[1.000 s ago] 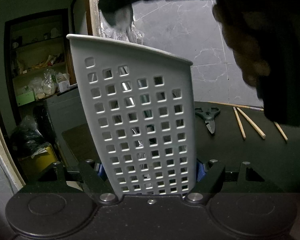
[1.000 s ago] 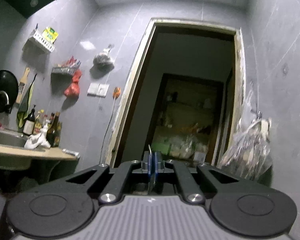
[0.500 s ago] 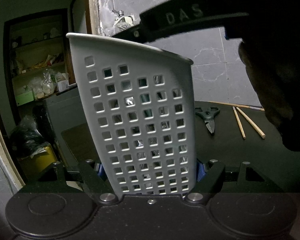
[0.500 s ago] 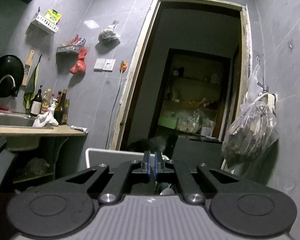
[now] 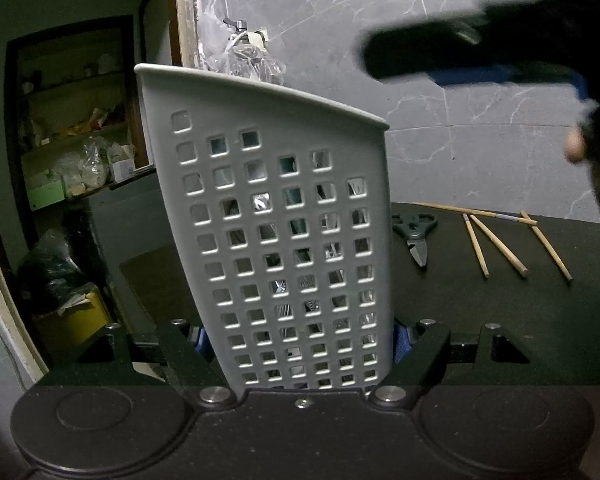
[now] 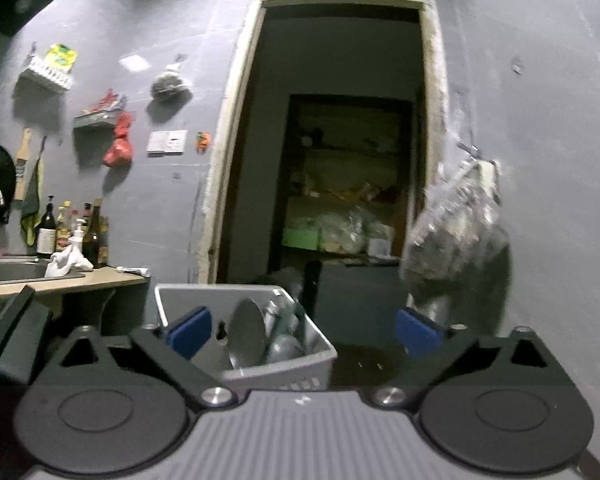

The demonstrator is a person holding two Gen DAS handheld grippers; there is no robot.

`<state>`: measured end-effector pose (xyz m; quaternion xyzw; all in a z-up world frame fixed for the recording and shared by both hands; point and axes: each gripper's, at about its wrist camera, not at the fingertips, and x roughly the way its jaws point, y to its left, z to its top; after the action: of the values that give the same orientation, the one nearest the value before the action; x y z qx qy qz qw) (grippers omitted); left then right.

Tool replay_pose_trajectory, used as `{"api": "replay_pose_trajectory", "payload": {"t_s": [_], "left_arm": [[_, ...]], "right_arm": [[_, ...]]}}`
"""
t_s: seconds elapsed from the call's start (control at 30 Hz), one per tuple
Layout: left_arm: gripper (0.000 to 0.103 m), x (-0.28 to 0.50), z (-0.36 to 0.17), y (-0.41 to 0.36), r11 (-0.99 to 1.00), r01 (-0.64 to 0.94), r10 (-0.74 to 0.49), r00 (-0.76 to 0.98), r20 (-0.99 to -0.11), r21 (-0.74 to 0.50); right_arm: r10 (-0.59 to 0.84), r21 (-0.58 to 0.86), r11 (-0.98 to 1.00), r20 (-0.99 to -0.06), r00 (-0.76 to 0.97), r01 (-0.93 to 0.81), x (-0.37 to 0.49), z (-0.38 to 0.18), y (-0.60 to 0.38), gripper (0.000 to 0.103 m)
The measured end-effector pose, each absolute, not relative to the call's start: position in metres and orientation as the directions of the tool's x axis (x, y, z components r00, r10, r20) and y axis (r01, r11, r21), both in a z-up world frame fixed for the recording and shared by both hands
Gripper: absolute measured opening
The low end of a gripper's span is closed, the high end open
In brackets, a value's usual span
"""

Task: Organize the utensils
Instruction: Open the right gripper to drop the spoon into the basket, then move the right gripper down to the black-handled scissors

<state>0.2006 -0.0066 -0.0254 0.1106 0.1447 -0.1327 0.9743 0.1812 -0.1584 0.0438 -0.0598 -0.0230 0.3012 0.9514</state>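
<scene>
A grey perforated utensil basket stands upright on the dark table, and my left gripper is shut on its lower sides. In the right wrist view the basket shows from above with metal spoons and ladles inside. My right gripper is open and empty, raised above and behind the basket; it also shows blurred at the upper right of the left wrist view. Dark scissors and several wooden chopsticks lie on the table to the right of the basket.
A marble-tiled wall rises behind the table. A plastic bag hangs on the wall by the doorway. A counter with a sink and bottles stands far left. The table edge drops off left of the basket.
My right gripper was shut on a thin utensil over the basket; it has opened, the utensil now sits in the basket, and the gripper has pulled back to the right.
</scene>
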Motion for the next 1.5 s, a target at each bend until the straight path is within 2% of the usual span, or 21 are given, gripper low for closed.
{"api": "replay_pose_trajectory", "payload": {"t_s": [0.57,0.9,1.07,1.27,1.5], "left_arm": [[0.079,0.202,-0.024,0.007,0.934,0.317,-0.256,0.915,-0.311,0.165],[0.079,0.203,-0.026,0.005,0.933,0.313,-0.248,0.916,-0.314,0.176],[0.079,0.204,-0.026,0.003,0.934,0.308,-0.242,0.918,-0.315,0.182],[0.079,0.203,-0.027,-0.002,0.938,0.297,-0.232,0.921,-0.313,0.178],[0.079,0.203,-0.026,-0.002,0.945,0.289,-0.231,0.921,-0.313,0.154]], "right_arm": [[0.38,0.085,0.925,-0.223,0.898,-0.37,0.181,-0.007,-0.197,0.103],[0.309,0.216,0.947,-0.414,0.856,-0.237,0.218,-0.018,-0.217,0.103],[0.247,0.17,0.968,-0.497,0.831,-0.186,0.241,-0.02,-0.222,0.103],[0.233,0.156,0.972,-0.513,0.826,-0.178,0.286,0.002,-0.229,0.103],[0.138,0.084,0.99,-0.571,0.809,-0.11,0.363,0.01,-0.224,0.103]]}}
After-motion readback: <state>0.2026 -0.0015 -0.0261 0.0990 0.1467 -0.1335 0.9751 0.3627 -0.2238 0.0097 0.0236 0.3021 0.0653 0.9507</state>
